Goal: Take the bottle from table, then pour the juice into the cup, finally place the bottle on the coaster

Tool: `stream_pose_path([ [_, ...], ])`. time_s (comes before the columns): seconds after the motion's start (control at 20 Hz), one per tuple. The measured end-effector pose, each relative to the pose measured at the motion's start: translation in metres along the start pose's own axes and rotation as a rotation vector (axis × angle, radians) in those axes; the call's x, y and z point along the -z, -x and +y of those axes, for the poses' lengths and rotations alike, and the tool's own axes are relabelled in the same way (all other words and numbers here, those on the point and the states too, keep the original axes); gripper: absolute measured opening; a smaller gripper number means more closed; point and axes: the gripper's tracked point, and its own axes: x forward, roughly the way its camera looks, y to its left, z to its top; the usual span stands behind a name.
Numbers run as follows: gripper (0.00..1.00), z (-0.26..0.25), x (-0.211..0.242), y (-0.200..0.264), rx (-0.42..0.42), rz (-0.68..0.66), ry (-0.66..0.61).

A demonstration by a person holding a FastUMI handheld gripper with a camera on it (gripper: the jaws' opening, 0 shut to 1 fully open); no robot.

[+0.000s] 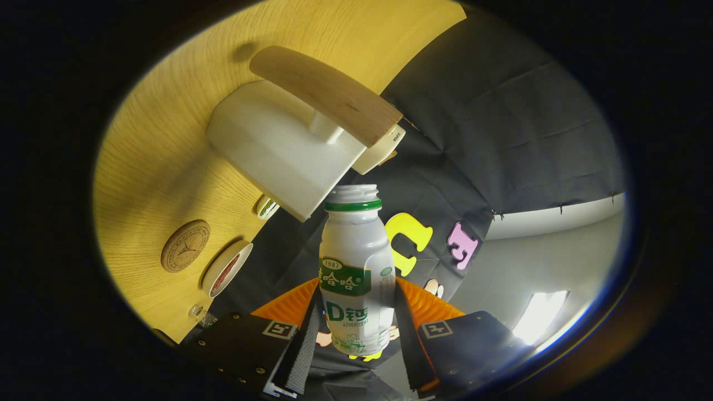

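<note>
Claw (pixel 356 334) clenched on small white plastic bottle (pixel 355 267) with green label, open mouth tipped toward white ceramic cup (pixel 278 150) with flat wooden handle. Likely light, thin-walled, smooth; grip mid-body, gently. Round wooden coaster (pixel 185 245) below cup on pale woodgrain counter (pixel 167 139), beside shallow white dish (pixel 226 268).
</note>
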Motion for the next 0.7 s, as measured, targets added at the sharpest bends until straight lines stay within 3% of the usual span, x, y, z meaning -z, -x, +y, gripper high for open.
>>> stream_pose_path([
  [0.15, 0.66, -0.001, 0.005, -0.001, -0.003, 0.017, -0.046],
  [0.3, 0.66, 0.005, 0.016, -0.001, -0.049, 0.048, -0.178],
  [0.7, 0.67, 0.017, 0.029, 0.003, -0.173, 0.081, -0.71],
])
